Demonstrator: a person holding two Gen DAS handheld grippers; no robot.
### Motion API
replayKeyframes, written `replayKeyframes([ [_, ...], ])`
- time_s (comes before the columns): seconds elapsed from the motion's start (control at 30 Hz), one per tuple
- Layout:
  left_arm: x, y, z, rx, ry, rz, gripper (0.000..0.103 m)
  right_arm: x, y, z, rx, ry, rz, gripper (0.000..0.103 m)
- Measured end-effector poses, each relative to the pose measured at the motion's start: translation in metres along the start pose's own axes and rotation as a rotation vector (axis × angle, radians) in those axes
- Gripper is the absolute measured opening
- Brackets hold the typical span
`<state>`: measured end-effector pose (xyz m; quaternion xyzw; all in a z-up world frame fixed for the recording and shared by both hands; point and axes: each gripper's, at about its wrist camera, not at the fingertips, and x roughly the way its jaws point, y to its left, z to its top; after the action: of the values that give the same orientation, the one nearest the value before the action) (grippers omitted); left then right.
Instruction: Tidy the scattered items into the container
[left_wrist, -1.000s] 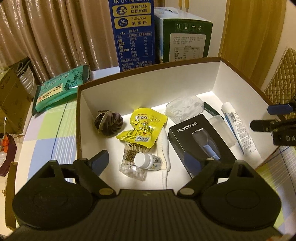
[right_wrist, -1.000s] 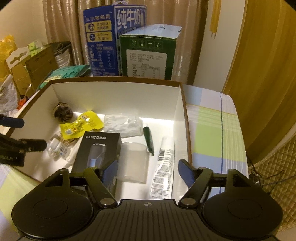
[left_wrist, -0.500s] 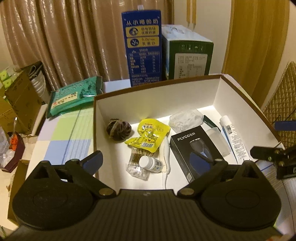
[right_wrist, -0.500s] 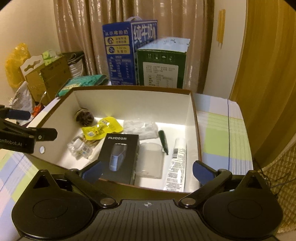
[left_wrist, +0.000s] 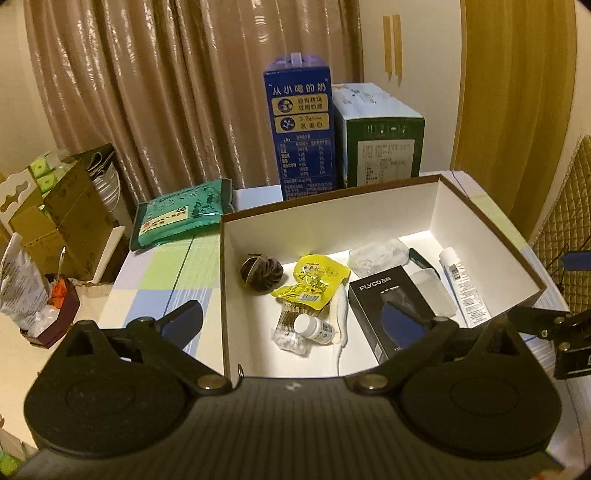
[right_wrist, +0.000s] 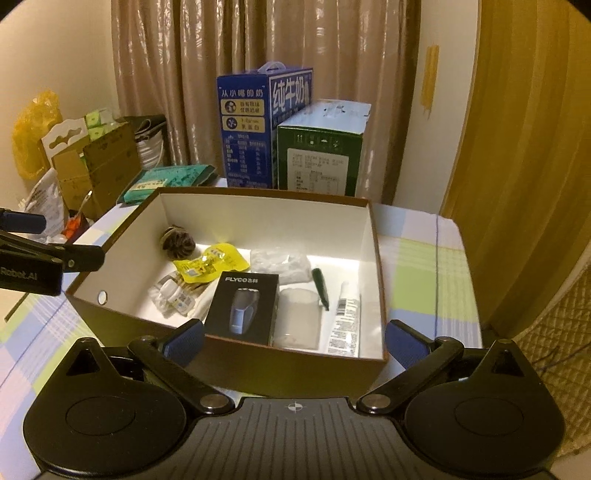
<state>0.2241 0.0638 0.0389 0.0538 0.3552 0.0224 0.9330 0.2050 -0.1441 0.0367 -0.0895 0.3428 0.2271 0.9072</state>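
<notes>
A brown box with white walls (left_wrist: 332, 221) (right_wrist: 258, 214) stands on the checked tablecloth. In it lie a black FLYCO shaver box (left_wrist: 384, 295) (right_wrist: 243, 306), a yellow snack packet (left_wrist: 314, 282) (right_wrist: 210, 262), a dark round bundle (left_wrist: 260, 273) (right_wrist: 178, 242), a white pill bottle (left_wrist: 314, 326) (right_wrist: 177, 295), a white tube (left_wrist: 465, 284) (right_wrist: 345, 317), a clear cup (right_wrist: 297, 317) and a green pen (right_wrist: 319, 282). My left gripper (left_wrist: 291, 321) is open and empty over the box's near left corner. My right gripper (right_wrist: 293, 341) is open and empty at the box's near wall.
A green packet (left_wrist: 177, 219) (right_wrist: 166, 181) lies on the table left of the box. A blue milk carton (left_wrist: 301, 129) (right_wrist: 258, 125) and a green carton (left_wrist: 380, 144) (right_wrist: 321, 147) stand behind it. Cardboard boxes and bags (left_wrist: 55, 214) stand beside the table at the left.
Both grippers have drawn back and up from the box, so more of the room shows. Both stayed open. The items in the box have not moved.
</notes>
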Motion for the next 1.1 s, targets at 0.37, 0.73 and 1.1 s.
replayKeyframes([
  [0.37,-0.045,-0.004,-0.013,-0.041,-0.018,-0.002,0.102,-0.032,0.008,-0.014,-0.014,-0.016,0.008,0.101],
  [0.73,-0.085,-0.010,-0.038,-0.081,-0.018,0.013,0.102,-0.061,0.018,-0.030,-0.028,-0.024,0.049,0.101],
  [1.1,-0.119,-0.016,-0.064,-0.118,-0.007,0.038,0.102,-0.085,0.025,-0.050,-0.033,-0.017,0.104,0.101],
])
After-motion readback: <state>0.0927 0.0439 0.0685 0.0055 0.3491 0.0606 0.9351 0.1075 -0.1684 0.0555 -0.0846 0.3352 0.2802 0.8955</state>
